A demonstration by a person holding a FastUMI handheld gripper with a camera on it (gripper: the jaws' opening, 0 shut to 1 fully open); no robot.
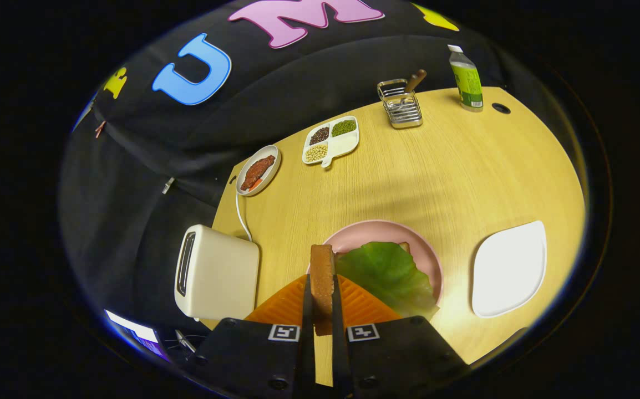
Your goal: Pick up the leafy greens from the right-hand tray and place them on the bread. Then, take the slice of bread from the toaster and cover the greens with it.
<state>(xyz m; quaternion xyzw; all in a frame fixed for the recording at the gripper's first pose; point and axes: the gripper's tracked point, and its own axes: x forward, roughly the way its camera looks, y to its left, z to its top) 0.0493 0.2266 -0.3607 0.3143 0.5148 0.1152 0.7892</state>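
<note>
My gripper (323, 302) is shut on a slice of bread (322, 277), held upright on its edge between the two fingers. Just ahead and to the right lies the pink plate (353, 235) with a leafy green (389, 277) spread over a bread slice, of which a corner (404, 245) peeks out. The white toaster (214, 274) stands to the left of the fingers, its slot facing left. To the right of the plate sits a white leaf-shaped tray (511, 269), bare on top.
A white dish with red meat (258, 170) and a divided dish of beans (331, 140) sit at the far left of the table. Beyond them stand a wire holder with a wooden-handled tool (401, 102) and a green bottle (466, 79). The toaster cord (240, 213) runs back.
</note>
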